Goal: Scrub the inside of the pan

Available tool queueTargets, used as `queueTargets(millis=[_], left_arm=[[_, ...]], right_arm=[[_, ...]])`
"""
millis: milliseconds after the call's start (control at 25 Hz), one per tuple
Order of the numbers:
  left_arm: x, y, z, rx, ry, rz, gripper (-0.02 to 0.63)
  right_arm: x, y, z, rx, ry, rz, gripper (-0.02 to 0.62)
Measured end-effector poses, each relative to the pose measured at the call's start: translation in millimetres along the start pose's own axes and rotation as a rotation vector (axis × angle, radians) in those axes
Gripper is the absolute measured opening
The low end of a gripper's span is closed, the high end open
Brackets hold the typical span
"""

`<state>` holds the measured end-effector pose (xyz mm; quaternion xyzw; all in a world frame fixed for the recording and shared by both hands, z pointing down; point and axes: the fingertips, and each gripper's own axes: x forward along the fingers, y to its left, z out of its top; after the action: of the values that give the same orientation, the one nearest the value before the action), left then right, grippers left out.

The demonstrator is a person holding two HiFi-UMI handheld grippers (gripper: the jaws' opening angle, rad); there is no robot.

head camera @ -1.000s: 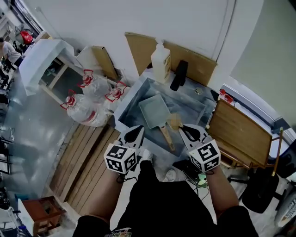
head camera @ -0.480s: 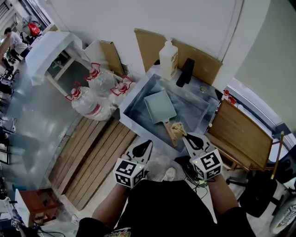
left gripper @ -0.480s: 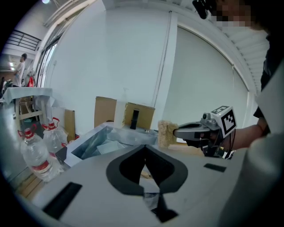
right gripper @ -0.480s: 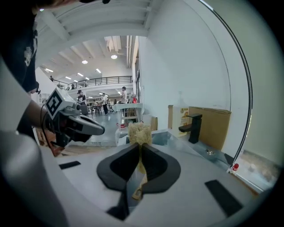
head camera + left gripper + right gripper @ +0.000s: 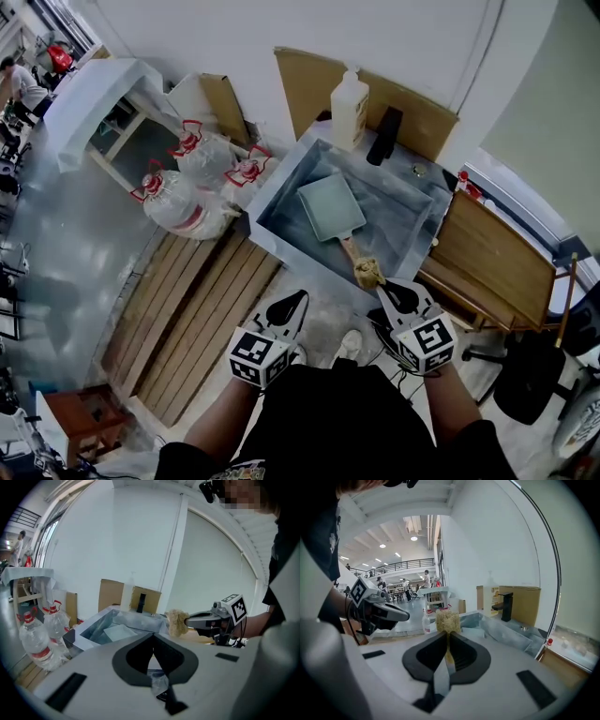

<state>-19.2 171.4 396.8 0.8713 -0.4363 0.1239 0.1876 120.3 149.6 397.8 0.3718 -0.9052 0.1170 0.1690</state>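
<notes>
The foil-grey sink (image 5: 405,214) is the landmark. The pan (image 5: 328,206) lies flat on its floor, toward the left wall, open side up. Its long axis runs from the sink's far-left corner to its near rim, and the wooden handle (image 5: 349,249) points back at that rim.

The right gripper (image 5: 386,287) hangs just outside the near rim, its jaws pinching a tan scrubber (image 5: 367,272). The scrubber sits over the rim, just beyond the handle's end and clear of the pan. The left gripper (image 5: 299,298) is left of it and further back from the rim, jaws pressed together on nothing.

So the pan lies ahead and slightly left of the scrubber, and the right gripper is the nearer one.

The left gripper view shows the pan's pale inside, while in the right gripper view the scrubber hides most of it
</notes>
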Motion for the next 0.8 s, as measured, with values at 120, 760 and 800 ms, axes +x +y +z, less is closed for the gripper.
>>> queueTargets(millis=[120,760,800], left_arm=[[-3.5,3.8,-1.9,0.009,0.003,-0.026,0.009],[-17.5,20.6,12.7,0.061,-0.018,-0.004,0.009],[-19.3,20.4,11.6,0.061,-0.016,-0.005,0.009]], right_arm=[[1.1,8.3,-1.4,0.026,0.003,-0.027,0.028],[6.7,48.8,10.3,0.083,-0.014,-0.141,0.028],[6.7,51.8,10.4,0.084,-0.013,-0.144,0.028]])
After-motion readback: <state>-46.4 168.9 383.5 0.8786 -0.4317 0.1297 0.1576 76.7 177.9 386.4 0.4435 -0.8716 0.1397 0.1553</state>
